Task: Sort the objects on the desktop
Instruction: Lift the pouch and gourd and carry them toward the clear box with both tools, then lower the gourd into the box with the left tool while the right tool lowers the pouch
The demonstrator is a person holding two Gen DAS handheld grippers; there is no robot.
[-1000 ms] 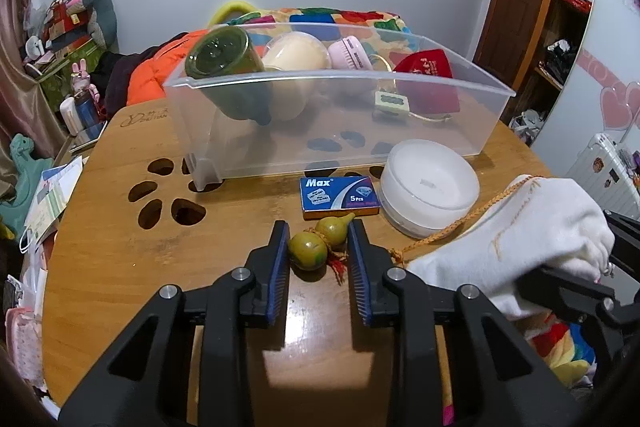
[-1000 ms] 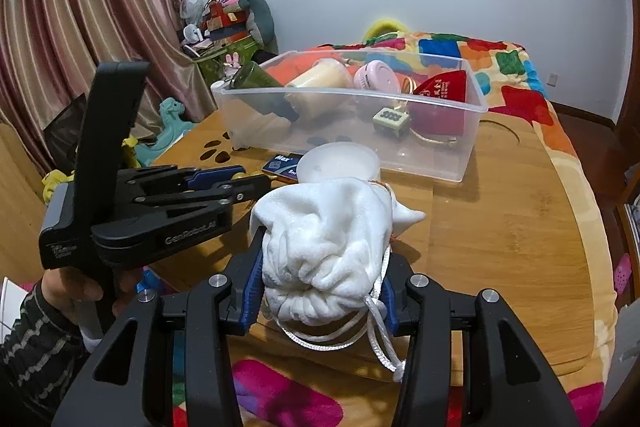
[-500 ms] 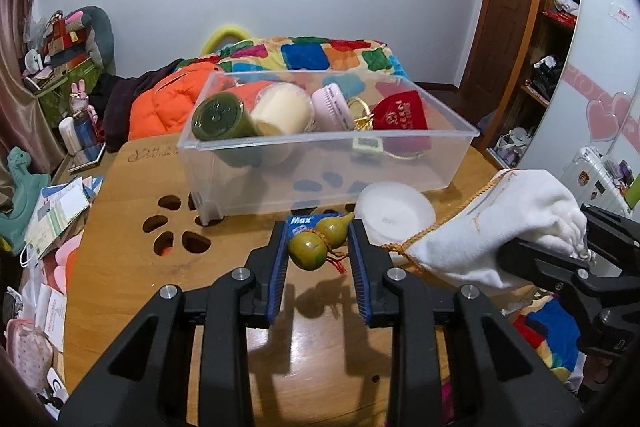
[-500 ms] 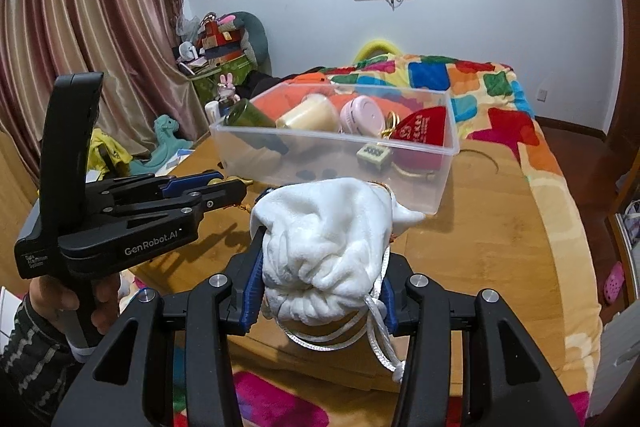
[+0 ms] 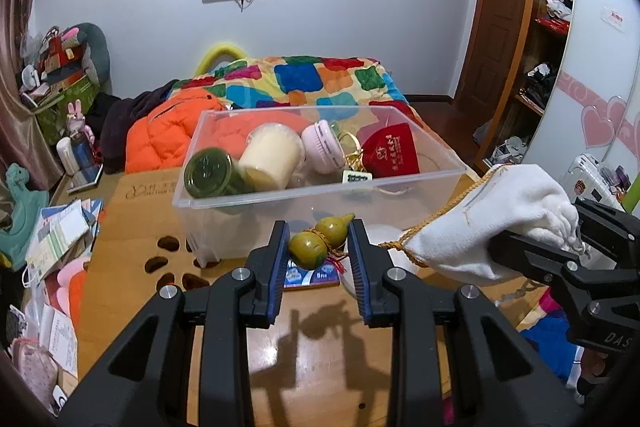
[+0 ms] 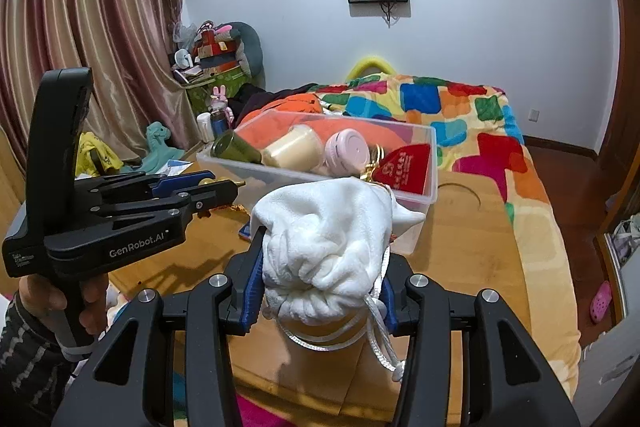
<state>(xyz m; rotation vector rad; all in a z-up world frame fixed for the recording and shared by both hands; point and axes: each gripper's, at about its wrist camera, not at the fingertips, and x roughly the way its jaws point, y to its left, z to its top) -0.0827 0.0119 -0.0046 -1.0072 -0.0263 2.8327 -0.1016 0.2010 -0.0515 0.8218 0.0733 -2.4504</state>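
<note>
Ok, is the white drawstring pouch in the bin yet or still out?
Out. The white pouch is clamped in the right gripper, held above the table short of the clear bin; the bin's near wall shows behind it.

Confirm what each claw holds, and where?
Left claw: green gourd charm, clamped across its two bulbs. Right claw: white drawstring pouch, gripped near its cinched neck.

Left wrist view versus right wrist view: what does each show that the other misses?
Only the left wrist view shows the green gourd charm pinched between the left gripper jaws, and the blue Max box on the table beneath.

Only the right wrist view shows the curtains and the hand holding the left tool.

Both show the white drawstring pouch clamped in the right gripper and the clear bin.
</note>
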